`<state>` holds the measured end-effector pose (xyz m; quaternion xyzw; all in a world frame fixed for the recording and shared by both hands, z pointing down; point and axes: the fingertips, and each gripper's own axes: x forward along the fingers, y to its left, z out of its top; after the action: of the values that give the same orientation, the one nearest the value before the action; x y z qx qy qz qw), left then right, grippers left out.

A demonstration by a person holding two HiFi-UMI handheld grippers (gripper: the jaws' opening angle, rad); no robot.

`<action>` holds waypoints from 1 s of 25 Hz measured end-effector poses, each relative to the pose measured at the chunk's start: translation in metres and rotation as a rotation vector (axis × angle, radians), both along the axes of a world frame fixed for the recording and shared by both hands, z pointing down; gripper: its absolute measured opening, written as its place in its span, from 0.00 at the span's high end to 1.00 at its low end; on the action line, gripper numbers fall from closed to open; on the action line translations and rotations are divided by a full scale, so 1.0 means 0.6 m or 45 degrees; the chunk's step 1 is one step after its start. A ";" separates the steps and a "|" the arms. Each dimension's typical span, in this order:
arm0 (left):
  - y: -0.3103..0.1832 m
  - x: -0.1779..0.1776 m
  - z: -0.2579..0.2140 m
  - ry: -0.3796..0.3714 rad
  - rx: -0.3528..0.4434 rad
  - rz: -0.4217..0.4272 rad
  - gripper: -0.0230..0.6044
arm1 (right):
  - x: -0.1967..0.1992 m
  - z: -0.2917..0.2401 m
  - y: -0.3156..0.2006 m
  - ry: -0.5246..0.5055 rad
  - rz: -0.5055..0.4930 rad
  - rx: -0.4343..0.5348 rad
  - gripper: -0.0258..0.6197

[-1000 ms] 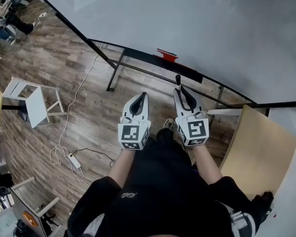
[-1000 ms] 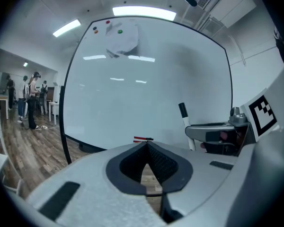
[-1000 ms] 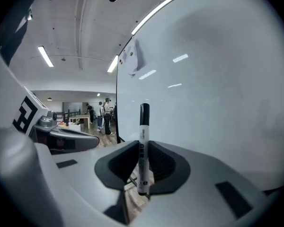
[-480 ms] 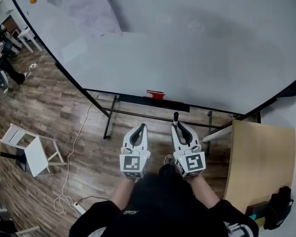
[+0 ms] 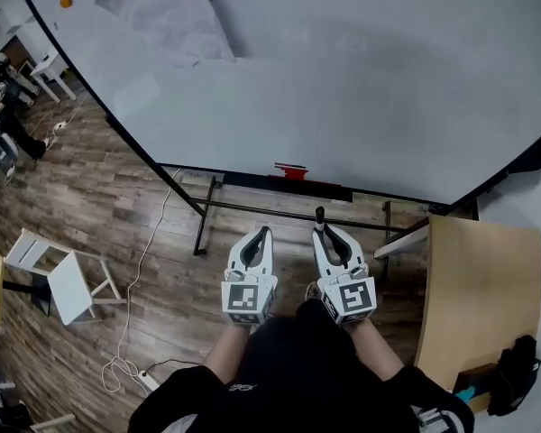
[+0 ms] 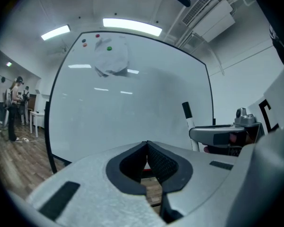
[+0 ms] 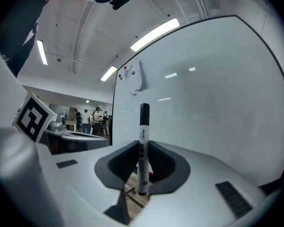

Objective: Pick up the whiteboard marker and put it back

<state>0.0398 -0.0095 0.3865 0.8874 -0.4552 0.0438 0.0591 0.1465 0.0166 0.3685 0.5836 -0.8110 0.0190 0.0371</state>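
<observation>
Marker in hand at the board: the right claw (image 5: 321,230) (image 7: 144,142) stood clamped on a white whiteboard marker with a black cap (image 5: 319,216) (image 7: 143,126) (image 6: 189,125), its dark ribbed pads pressed to the barrel from either side. We saw the marker held upright across the claw, the capped end rising clear above the jaw tips and the blunt white end showing just below them in the right gripper view.

Just beside it, on its left, the left claw (image 5: 264,232) (image 6: 147,143) was closed, tips meeting, nothing between them.

Ahead of both claws stood a large white board in a black frame (image 5: 370,79). On the black ledge along its lower edge (image 5: 252,180), ahead of the gap between the two claws, lay a small red object (image 5: 290,171); we could not tell what it was.

In the head view the marker's lower half was hidden behind the right claw's jaws, and only the cap and a short stretch of barrel showed beyond the tips. In the left gripper view the marker appeared to the left claw's right, its lower barrel cut off by the right claw's grey body. The print on the barrel was too small for us to read.

Below the claws ran a brown wood-plank floor (image 5: 153,233); off to the right claw's right sat a pale wooden tabletop (image 5: 478,278).
</observation>
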 end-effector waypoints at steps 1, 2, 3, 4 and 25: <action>0.001 -0.019 0.000 0.000 0.000 -0.030 0.95 | -0.017 0.001 -0.002 -0.001 -0.031 0.000 0.88; 0.004 -0.037 0.000 -0.002 -0.003 -0.061 0.95 | -0.036 0.002 -0.005 -0.003 -0.067 -0.001 0.88; 0.008 -0.055 0.000 -0.005 -0.008 -0.091 0.95 | -0.054 0.002 -0.008 -0.007 -0.104 -0.002 0.88; 0.012 -0.071 0.001 -0.010 -0.013 -0.119 0.95 | -0.072 0.002 -0.011 -0.011 -0.139 -0.002 0.88; 0.019 -0.223 0.048 0.017 -0.109 -0.326 0.95 | -0.222 0.040 -0.046 0.063 -0.352 -0.086 0.88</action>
<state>-0.0939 0.0021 0.4154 0.8190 -0.5618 0.0494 0.1052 0.0135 -0.0113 0.3924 0.4650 -0.8814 0.0264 0.0790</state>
